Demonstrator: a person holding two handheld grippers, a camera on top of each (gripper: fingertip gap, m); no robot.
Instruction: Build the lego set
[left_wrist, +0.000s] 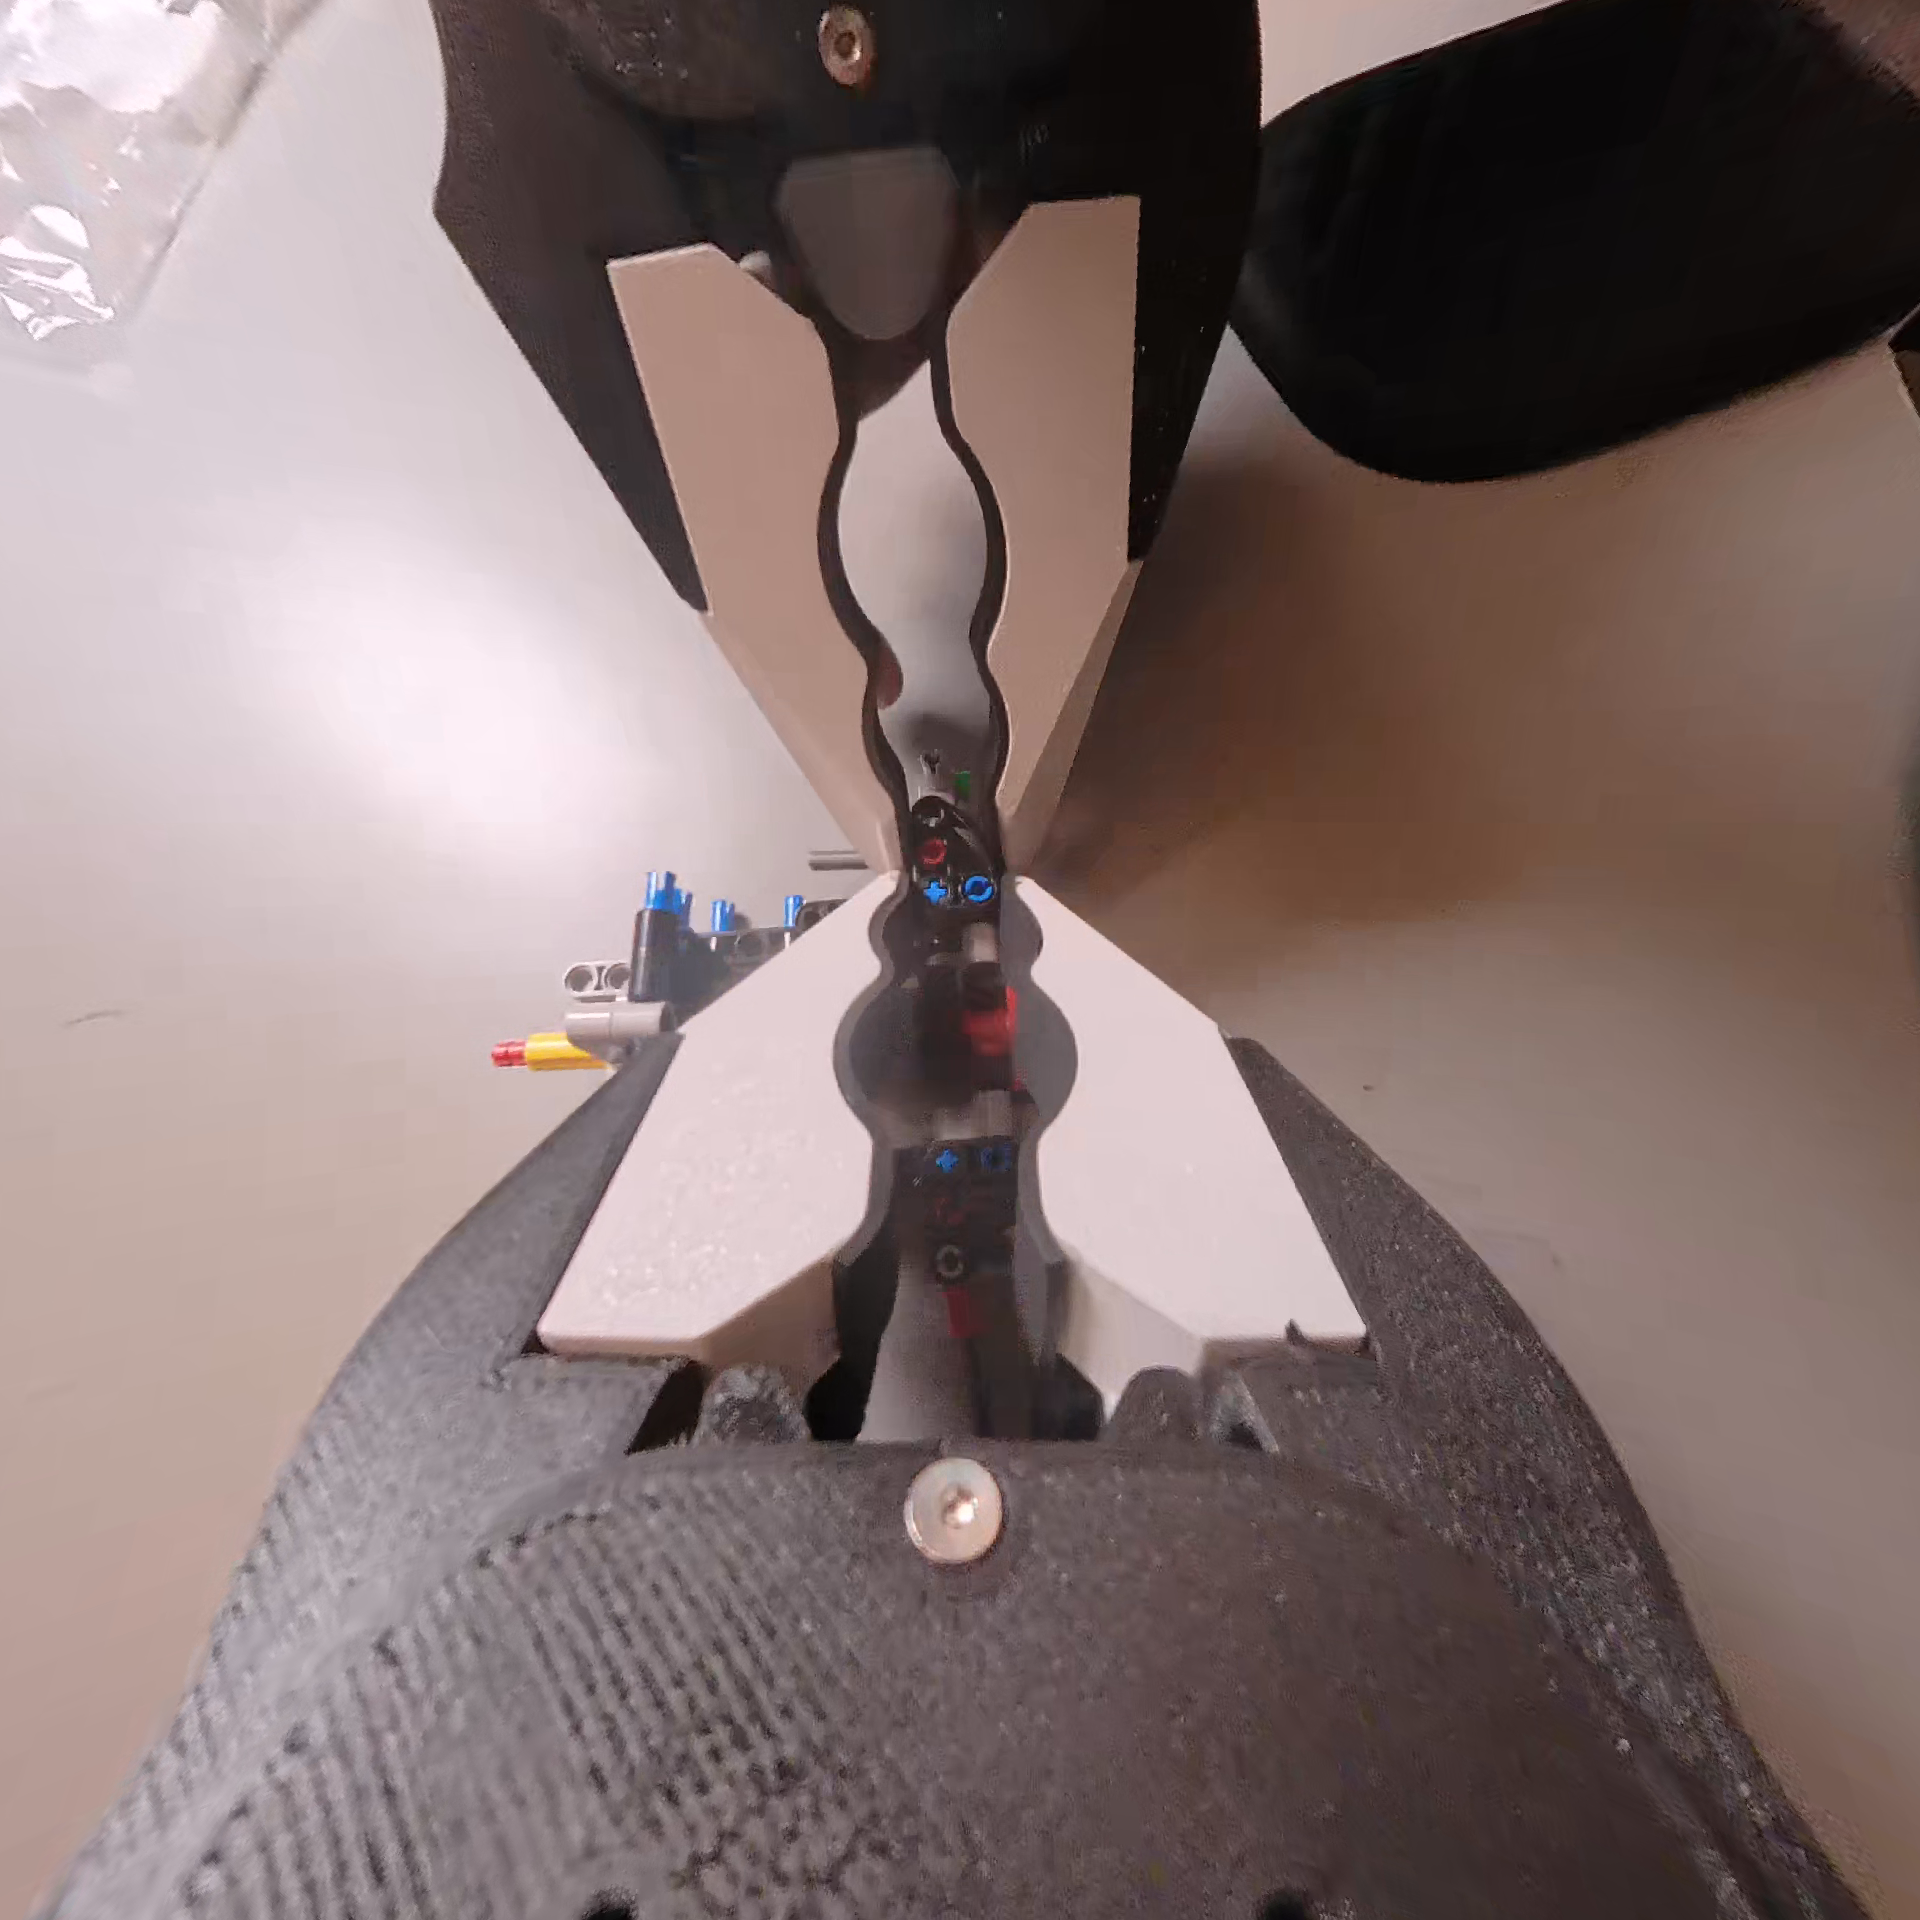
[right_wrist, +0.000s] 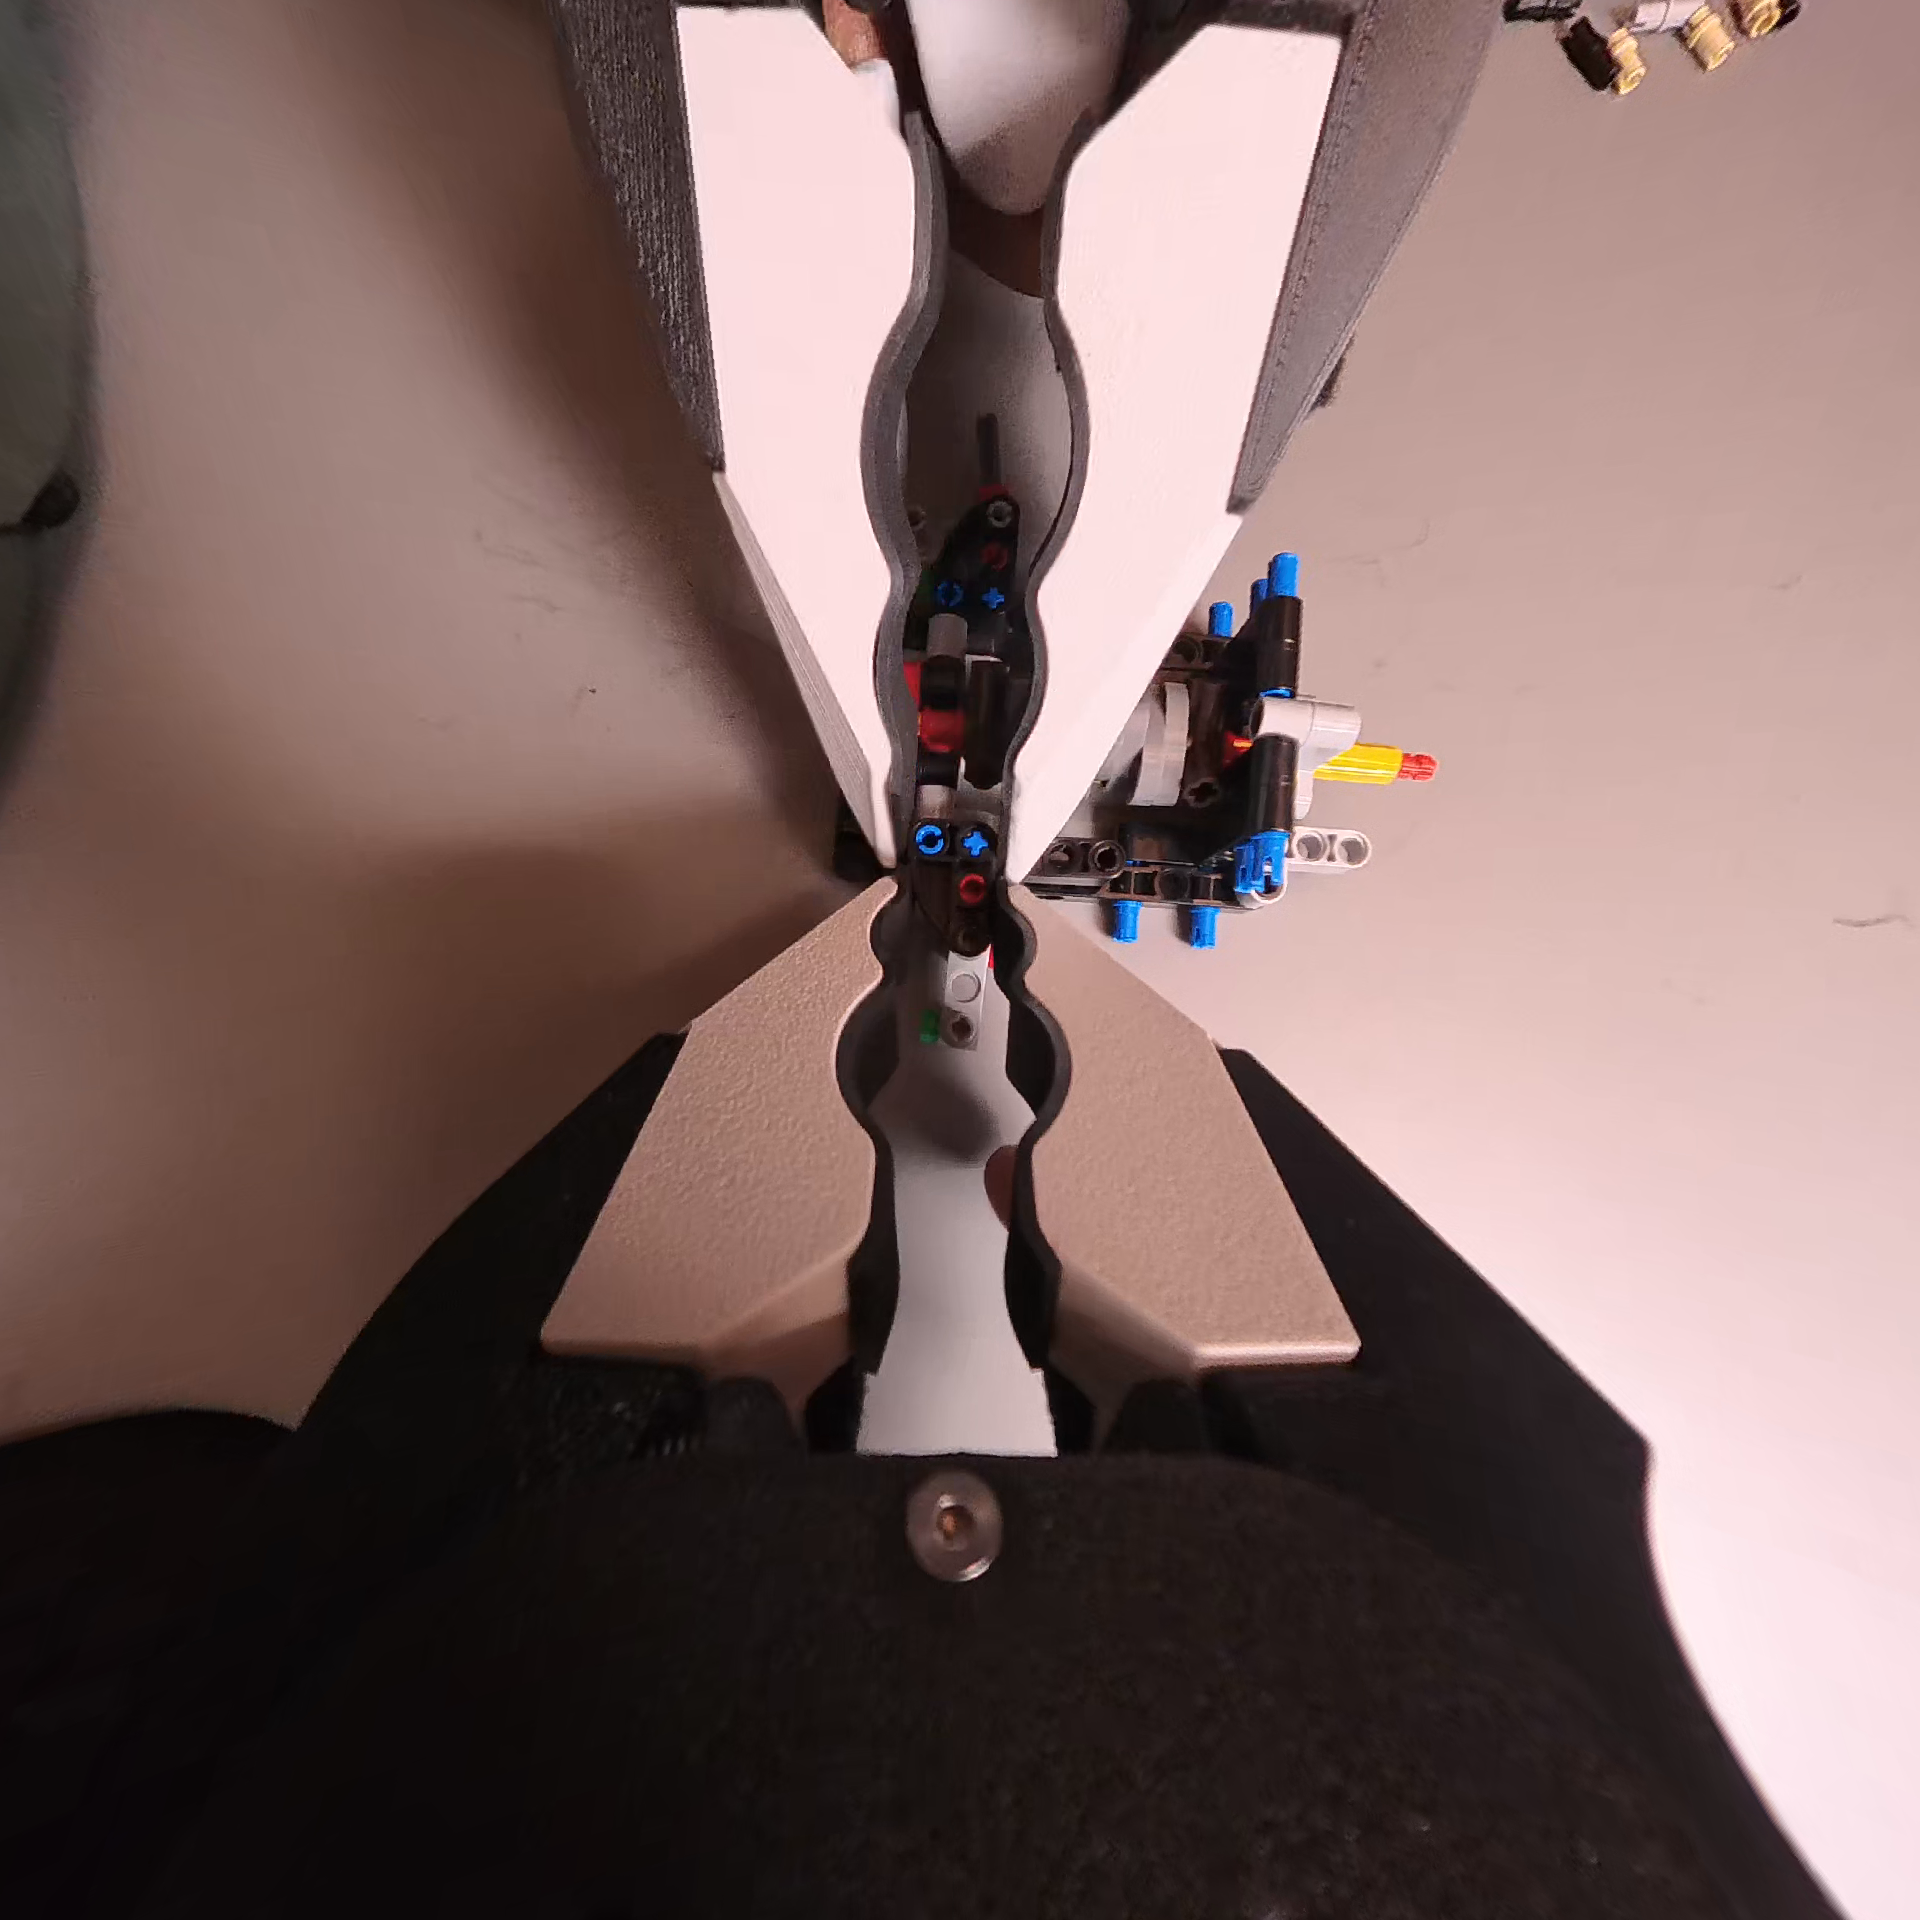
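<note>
Both grippers (left_wrist: 951, 883) (right_wrist: 951, 883) — black textured printed shells, pale wedge fingers, wavy dark pads, silver screw; perhaps rubber.

Each wrist camera looks forward along its own fingers, very near, facing the other gripper tip to tip over the pale tabletop (left_wrist: 312, 644); both views share the small black, blue and red brick assembly (left_wrist: 961, 883) (right_wrist: 951, 847) between the tips; the larger black-and-grey brick frame with blue pins (left_wrist: 675, 956) (right_wrist: 1226, 769) lies beside them.

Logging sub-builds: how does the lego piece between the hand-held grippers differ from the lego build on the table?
The lego piece is clamped between the left hand-held gripper and right hand-held gripper; the lego build lies free on the table. The piece is a slim strip; the build is wider, blocky. Only the build has a yellow part. Both have black beams, blue pins.
</note>
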